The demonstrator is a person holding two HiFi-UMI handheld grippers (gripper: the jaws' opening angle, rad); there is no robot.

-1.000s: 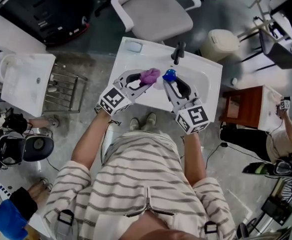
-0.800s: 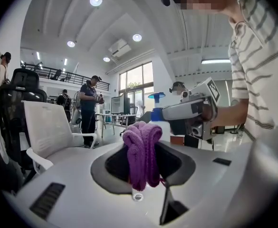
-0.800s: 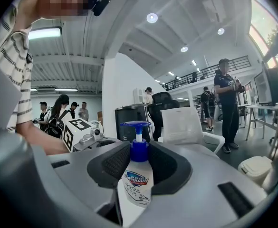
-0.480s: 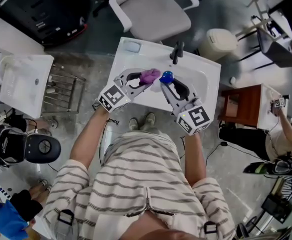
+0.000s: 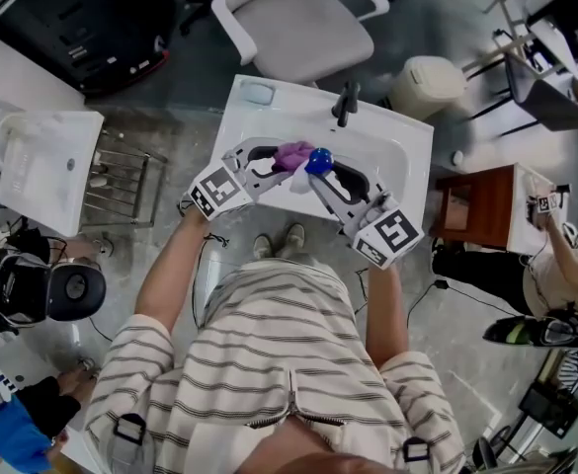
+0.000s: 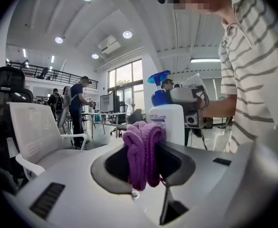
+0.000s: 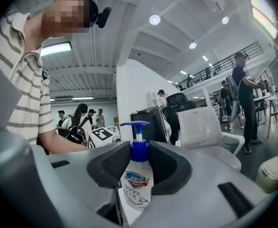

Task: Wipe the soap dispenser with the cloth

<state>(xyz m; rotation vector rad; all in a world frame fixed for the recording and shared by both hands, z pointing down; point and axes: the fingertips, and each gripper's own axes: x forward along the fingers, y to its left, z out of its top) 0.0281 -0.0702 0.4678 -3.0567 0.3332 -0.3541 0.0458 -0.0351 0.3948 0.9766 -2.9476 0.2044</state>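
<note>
A white soap dispenser point(image 7: 135, 184) with a blue pump sits upright between the jaws of my right gripper point(image 7: 139, 167), which is shut on it. In the head view its blue pump top point(image 5: 318, 160) shows above the white sink point(image 5: 387, 136). My left gripper point(image 6: 143, 160) is shut on a folded purple cloth point(image 6: 142, 152). In the head view the cloth point(image 5: 290, 155) touches the left side of the dispenser. From the left gripper view the dispenser point(image 6: 167, 120) stands right behind the cloth.
A black faucet point(image 5: 346, 102) rises at the sink's far edge. A white office chair point(image 5: 298, 23) stands beyond the sink, a beige bin point(image 5: 429, 85) to its right. A second white basin point(image 5: 41, 166) and wire rack point(image 5: 121, 181) lie left.
My right gripper has swung the dispenser leftward and slightly up toward the cloth. The left gripper has tilted a little and stayed in place. The cloth now touches the dispenser.
</note>
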